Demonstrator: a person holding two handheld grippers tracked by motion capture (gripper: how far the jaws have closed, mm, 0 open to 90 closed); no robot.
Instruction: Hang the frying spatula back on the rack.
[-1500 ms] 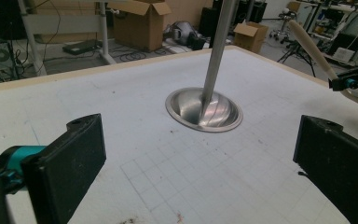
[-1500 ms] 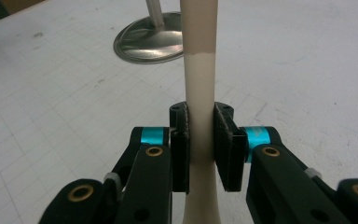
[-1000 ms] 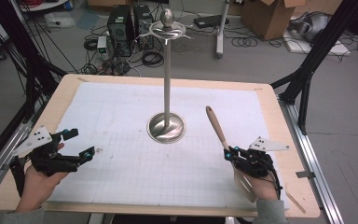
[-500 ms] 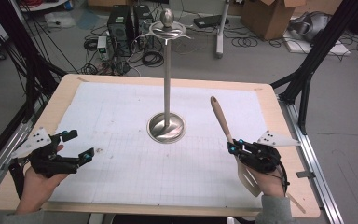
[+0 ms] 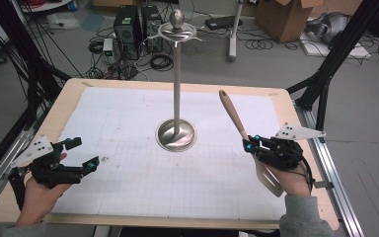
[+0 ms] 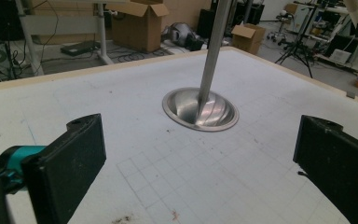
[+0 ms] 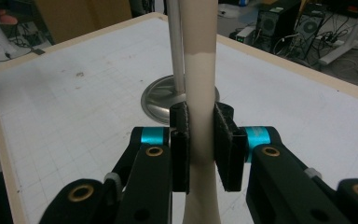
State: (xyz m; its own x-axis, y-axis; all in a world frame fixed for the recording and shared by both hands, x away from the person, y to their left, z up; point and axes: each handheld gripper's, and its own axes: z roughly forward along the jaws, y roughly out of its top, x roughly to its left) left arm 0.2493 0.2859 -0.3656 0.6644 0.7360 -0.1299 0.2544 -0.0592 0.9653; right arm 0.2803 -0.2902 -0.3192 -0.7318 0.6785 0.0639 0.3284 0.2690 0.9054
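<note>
right tongs (image 5: 253,143): clamped on spatula (image 5: 244,132) handle, spatula off the counter (image 5: 128,113) | left tongs (image 5: 83,154): wide apart, holding nothing, low over counter

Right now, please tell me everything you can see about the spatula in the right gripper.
The spatula has a brown wooden-looking handle, a cream neck and a slotted blade. The right gripper is shut on its neck. It is tilted, handle end up and away from the person, blade low beside the hand, to the right of the metal stand.

tools (image 5: 81,154) black | teal joint caps | brass screws | grey three-cornered plates | grey sleeves (image 5: 301,217)
</note>
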